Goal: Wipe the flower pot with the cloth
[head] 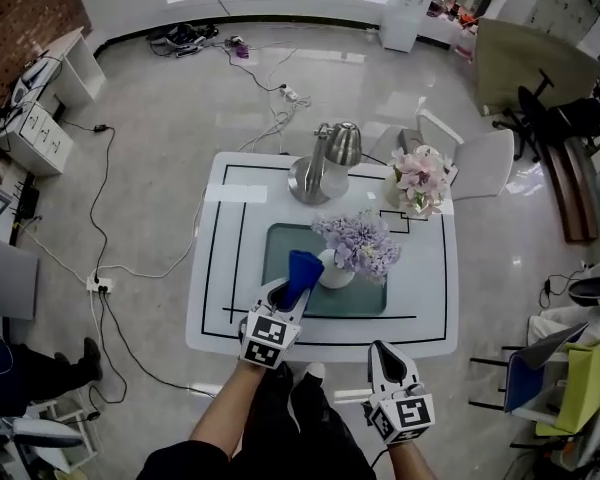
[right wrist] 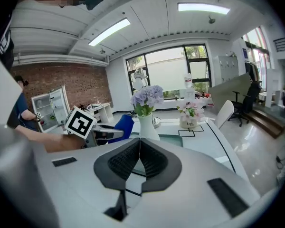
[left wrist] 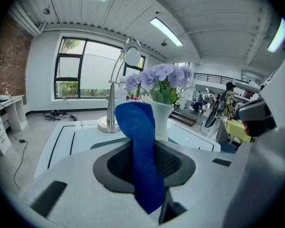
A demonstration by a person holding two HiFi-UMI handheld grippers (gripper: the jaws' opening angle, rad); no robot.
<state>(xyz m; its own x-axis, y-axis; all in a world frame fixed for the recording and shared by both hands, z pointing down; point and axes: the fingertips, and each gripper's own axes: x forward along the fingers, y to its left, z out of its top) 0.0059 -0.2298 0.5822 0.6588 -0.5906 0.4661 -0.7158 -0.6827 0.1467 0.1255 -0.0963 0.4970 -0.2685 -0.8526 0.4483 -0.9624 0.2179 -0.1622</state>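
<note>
Two grippers differ: the left gripper (head: 283,294) pinches a blue terry cloth (left wrist: 141,146) between its jaws, just beside the white ceramic flower pot (head: 333,274) on the white table (head: 430,278). The right gripper (right wrist: 139,156) has its jaws pressed together, empty. Cloth hides the pot's left flank.

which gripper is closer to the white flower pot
Left. The left gripper, holding the blue cloth, is just beside the flower pot; the right gripper sits back at the near edge of the table, empty.
</note>
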